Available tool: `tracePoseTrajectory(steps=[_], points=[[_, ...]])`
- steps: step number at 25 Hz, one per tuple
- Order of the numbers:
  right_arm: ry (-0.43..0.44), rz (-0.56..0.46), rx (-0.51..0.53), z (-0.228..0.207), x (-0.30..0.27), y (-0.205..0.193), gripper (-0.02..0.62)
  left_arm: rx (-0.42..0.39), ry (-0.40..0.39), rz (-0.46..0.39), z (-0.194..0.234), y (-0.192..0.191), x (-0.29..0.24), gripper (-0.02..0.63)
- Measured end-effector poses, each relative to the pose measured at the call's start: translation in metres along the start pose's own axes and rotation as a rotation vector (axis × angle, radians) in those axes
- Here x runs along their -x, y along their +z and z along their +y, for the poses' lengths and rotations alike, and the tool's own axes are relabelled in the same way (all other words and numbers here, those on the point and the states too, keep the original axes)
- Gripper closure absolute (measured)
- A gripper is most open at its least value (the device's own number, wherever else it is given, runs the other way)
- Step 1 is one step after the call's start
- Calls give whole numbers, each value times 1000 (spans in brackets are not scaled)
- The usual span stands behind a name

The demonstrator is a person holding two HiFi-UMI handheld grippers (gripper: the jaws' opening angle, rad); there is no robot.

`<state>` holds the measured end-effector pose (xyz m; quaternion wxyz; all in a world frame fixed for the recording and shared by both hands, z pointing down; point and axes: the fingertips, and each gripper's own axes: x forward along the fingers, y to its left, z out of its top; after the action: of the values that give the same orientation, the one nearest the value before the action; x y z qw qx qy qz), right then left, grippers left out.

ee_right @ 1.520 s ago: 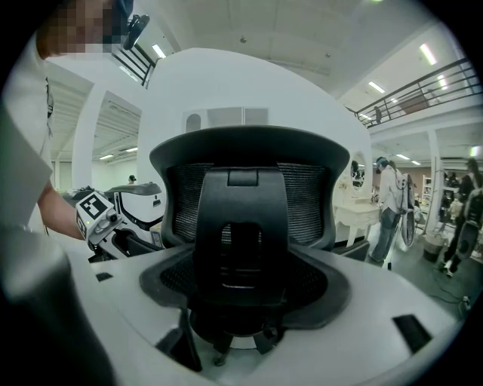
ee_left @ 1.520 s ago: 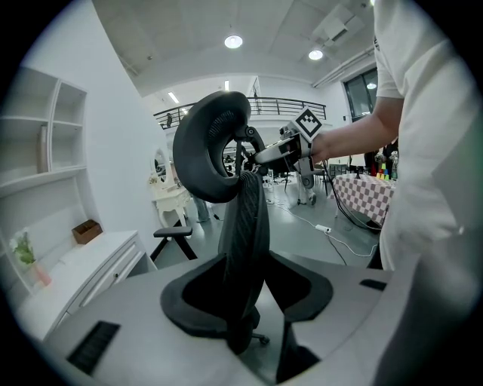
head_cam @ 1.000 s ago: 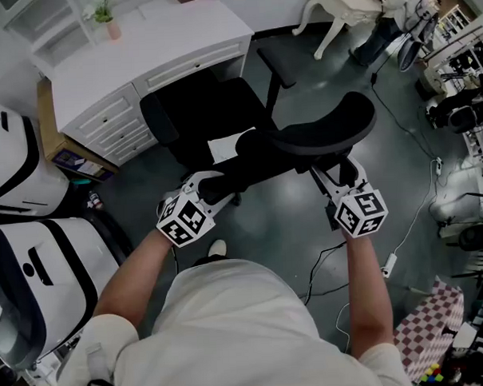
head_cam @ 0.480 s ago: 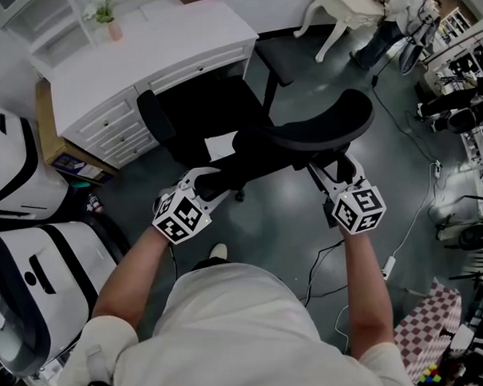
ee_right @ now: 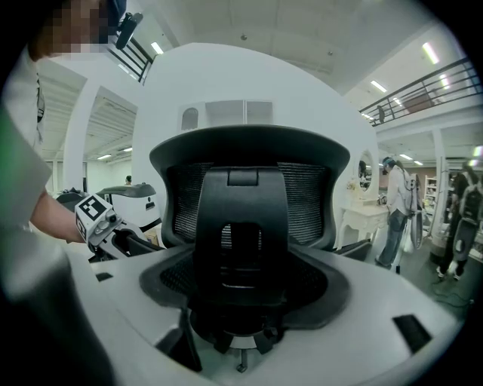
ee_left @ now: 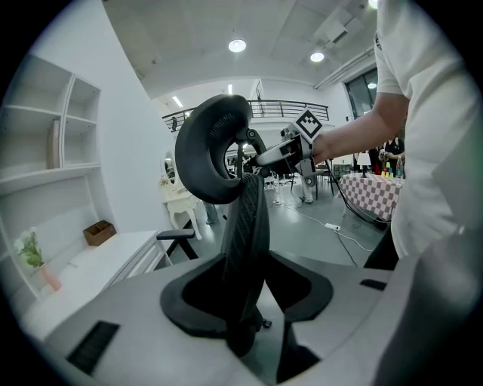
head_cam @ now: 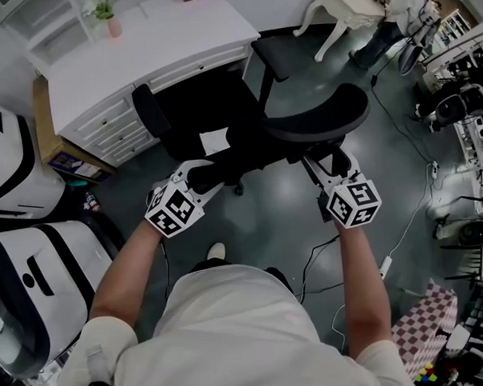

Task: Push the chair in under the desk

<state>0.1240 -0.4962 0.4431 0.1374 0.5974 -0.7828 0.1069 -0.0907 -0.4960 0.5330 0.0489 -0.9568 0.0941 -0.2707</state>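
Observation:
A black office chair [head_cam: 213, 101] stands at the white desk [head_cam: 139, 53], its seat partly under the desktop and its curved headrest [head_cam: 318, 117] towards me. My left gripper [head_cam: 199, 176] is shut on the left edge of the mesh backrest [ee_left: 245, 226], which runs upright between its jaws. My right gripper [head_cam: 330, 164] is behind the chair, under the headrest. In the right gripper view, the backrest's central spine [ee_right: 241, 226] sits between its jaws, and they look shut on it. The left gripper [ee_right: 102, 219] appears there too.
Two large white machines [head_cam: 21, 262] stand at the left, beside a cardboard box [head_cam: 64, 156]. A cable and power strip [head_cam: 386, 266] lie on the grey floor at the right. A pink-potted plant [head_cam: 106, 14] is on the desk. A white table [head_cam: 345, 0] and a person [head_cam: 401, 13] are beyond.
The chair has rolled further in toward the desk, up and slightly left in the head view. Both grippers have moved along with it, keeping their places on the backrest.

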Motion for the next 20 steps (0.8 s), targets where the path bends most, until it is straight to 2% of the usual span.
tracePoseTrajectory(steps=[11,15,18,20], points=[[3,-21,-2,5,-14,4,279,4,14,1,15,-6,3,445],[5,-35,-3,6,-12,3,279,44,17,6,14,-9,2,435],[16,-54,-1,5,-12,2,279,82,52,29,15,-11,0,419],[33,-68,-1,6,-11,1,279,111,105,67,19,-14,1,386]])
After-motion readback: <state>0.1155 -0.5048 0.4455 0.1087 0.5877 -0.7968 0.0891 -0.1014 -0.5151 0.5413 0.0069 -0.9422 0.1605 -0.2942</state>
